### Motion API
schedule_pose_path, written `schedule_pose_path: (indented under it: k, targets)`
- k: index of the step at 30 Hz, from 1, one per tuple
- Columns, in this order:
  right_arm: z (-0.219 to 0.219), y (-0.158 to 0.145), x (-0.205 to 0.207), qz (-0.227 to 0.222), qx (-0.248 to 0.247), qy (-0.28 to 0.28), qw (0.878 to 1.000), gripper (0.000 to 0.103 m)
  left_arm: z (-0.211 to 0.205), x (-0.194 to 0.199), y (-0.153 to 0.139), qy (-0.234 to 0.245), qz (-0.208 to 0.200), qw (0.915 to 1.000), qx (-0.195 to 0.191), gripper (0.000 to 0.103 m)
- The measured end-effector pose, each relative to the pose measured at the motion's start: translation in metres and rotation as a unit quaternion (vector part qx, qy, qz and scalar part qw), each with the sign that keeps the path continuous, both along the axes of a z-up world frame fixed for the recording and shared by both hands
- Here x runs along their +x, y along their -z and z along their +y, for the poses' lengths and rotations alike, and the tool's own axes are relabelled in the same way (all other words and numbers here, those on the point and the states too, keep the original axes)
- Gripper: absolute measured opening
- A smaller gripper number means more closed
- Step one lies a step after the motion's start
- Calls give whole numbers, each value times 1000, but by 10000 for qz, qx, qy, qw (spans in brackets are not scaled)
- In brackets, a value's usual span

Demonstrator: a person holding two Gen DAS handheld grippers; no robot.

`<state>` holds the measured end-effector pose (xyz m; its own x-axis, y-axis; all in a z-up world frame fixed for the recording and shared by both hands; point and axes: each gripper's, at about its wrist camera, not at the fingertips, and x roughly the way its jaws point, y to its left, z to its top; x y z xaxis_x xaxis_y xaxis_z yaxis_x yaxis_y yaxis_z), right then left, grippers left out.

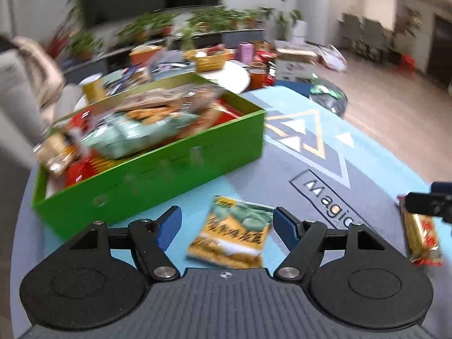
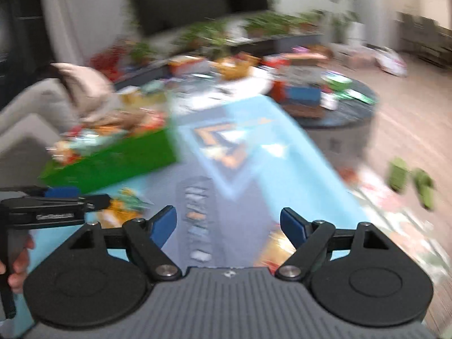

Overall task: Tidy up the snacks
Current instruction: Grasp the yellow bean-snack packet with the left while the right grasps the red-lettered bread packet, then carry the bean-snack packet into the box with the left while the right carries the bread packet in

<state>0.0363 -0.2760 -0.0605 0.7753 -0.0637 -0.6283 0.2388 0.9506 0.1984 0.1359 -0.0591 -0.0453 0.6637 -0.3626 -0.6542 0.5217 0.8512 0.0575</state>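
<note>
Left gripper (image 1: 227, 227) spread wide, empty, poised low over yellow snack packet (image 1: 230, 236) lying flat near surface's (image 1: 282, 175) front edge, packet framed between fingers, likely next pick. Right gripper (image 2: 228, 227) also spread, empty; red-gold packet (image 1: 422, 234) below it near right edge. Farther, toward left edge: green box (image 1: 158, 175), heaped with snacks, probable destination. Right view blurred.

Box (image 1: 169, 175) sits back-left on mat (image 1: 353, 152); packet (image 1: 231, 234) just in front, 2nd packet (image 1: 421, 234) far right (snacks piled in box).
</note>
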Motion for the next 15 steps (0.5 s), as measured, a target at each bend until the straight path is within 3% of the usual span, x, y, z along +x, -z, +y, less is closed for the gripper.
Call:
schedule_pose_path:
  k: [5,10,15]
  targets:
    - [-13,21,-2,371,417,225,9982,59,-17,0,16,66,11,9992,391,69]
    - [-8,27,4,492,358,247,9978,59,-20,13,28,-37,121,9987,496,70]
    - [-5,27,5,454,198,213,9985,59,-15,18,29,-136,208,9992,316,70]
